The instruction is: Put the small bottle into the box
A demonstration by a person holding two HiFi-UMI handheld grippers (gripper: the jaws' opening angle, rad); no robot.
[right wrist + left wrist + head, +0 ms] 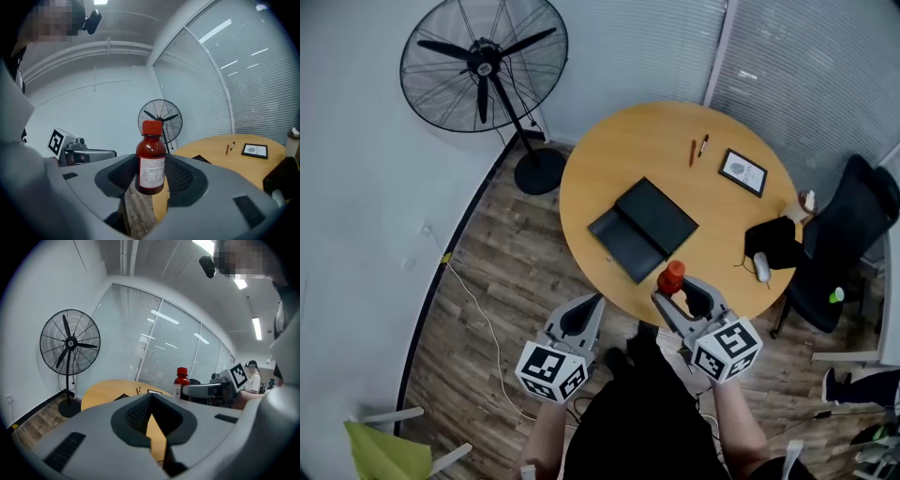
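A: Where's the bottle?
B: Small dark-red bottle w/ red cap and white label is pinched upright in the right gripper, jaws closed on its lower body. It's in the air over the near edge of the round wooden table. The flat black open box lies on the table just beyond, not reached yet.
A: Other hand?
B: The left gripper has its tips together w/ nothing btwn, held off the table's edge.
A: Risks?
B: Grip sits low, so a tilt going down could let the bottle swing or slip. The box is prob. shallow, though the head view's too small to be sure. An upright bottle may topple out on release.
A: Views?
B: Right gripper view gives grip and label. Only the head view shows box vs. bottle. Left gripper view shows the bottle upright, side-on.
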